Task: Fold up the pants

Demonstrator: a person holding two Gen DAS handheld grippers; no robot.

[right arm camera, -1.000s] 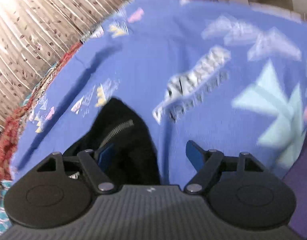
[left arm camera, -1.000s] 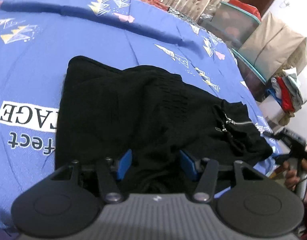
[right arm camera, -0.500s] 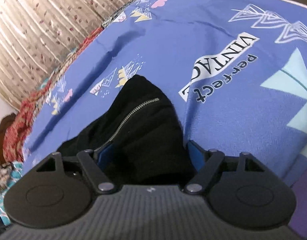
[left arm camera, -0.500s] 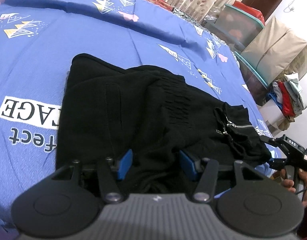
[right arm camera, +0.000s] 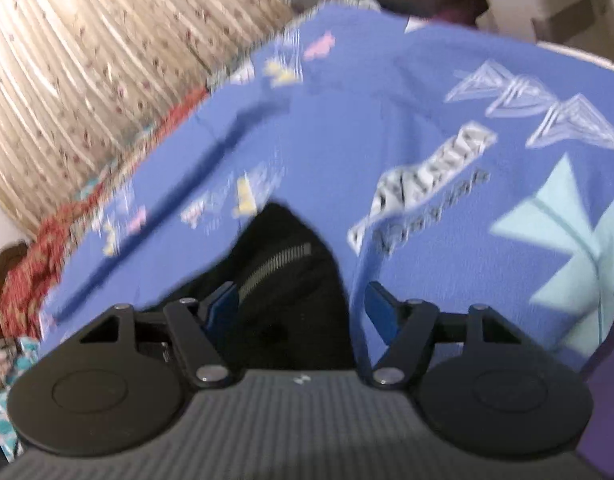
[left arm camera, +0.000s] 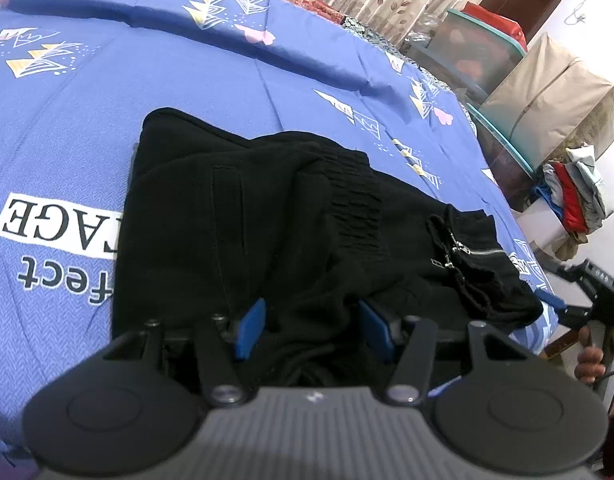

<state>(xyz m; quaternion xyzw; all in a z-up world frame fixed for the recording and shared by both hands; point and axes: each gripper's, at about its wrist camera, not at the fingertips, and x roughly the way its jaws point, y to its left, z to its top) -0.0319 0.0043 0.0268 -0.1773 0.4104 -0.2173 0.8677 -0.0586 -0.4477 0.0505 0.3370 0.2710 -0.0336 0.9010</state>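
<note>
Black pants [left arm camera: 267,216] lie bunched on the blue bedsheet [left arm camera: 87,80], with a ribbed waistband [left arm camera: 355,196] and a zip pocket [left arm camera: 475,254] to the right. My left gripper [left arm camera: 311,328] is open over the near edge of the pants, with black cloth between its blue fingers. In the right wrist view the zip end of the pants [right arm camera: 283,280] sits between the fingers of my right gripper [right arm camera: 303,304], which is open. That view is blurred. The right gripper also shows in the left wrist view [left arm camera: 587,292] at the pants' right end.
The bedsheet [right arm camera: 447,120] has printed words and triangle patterns. Beyond the bed stand patterned curtains [left arm camera: 367,4], plastic storage boxes [left arm camera: 479,56], a beige covered bag [left arm camera: 547,100] and a pile of clothes [left arm camera: 575,196]. The bed's edge runs along the right.
The right wrist view has swung and blurred, and the zip end of the pants fills less of the gap between its fingers. The left gripper has barely moved.
</note>
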